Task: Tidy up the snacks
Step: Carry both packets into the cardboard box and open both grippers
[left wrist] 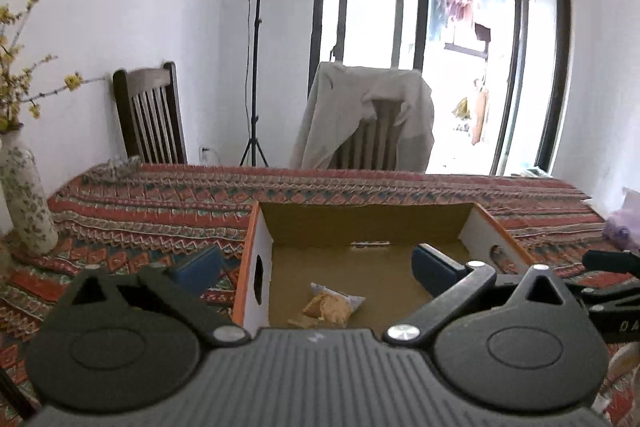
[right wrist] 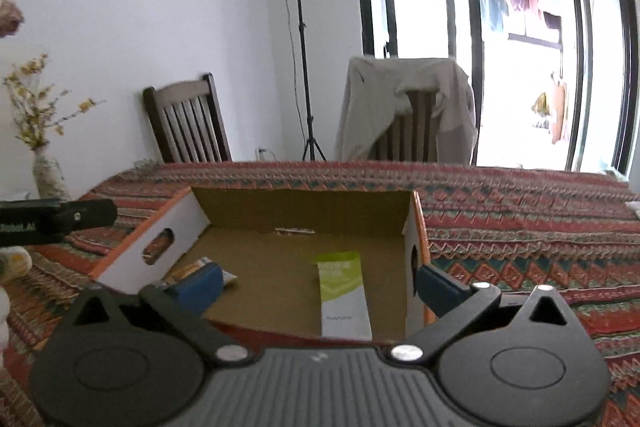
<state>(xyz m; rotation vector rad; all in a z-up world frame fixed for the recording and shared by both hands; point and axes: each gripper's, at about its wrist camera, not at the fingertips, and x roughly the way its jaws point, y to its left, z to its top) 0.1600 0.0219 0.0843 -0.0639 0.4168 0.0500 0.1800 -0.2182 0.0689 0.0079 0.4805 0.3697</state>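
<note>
An open cardboard box [left wrist: 256,239] with white sides and orange edges stands on the patterned tablecloth; it also shows in the right wrist view [right wrist: 412,227]. Inside lies a yellow snack packet [left wrist: 334,305], also seen in the right wrist view [right wrist: 192,269], and a green-and-white flat packet [right wrist: 344,291]. My left gripper [left wrist: 316,265] is open and empty, its fingers straddling the box's left wall. My right gripper [right wrist: 320,281] is open and empty, straddling the box's right wall above the green packet.
A flowered vase [left wrist: 24,199] with yellow blossoms stands at the table's left edge. Two dark wooden chairs [left wrist: 150,115] stand behind the table, one draped with a beige jacket [left wrist: 360,115]. A light stand [left wrist: 256,39] is by the wall. A purple bag [left wrist: 624,223] lies at right.
</note>
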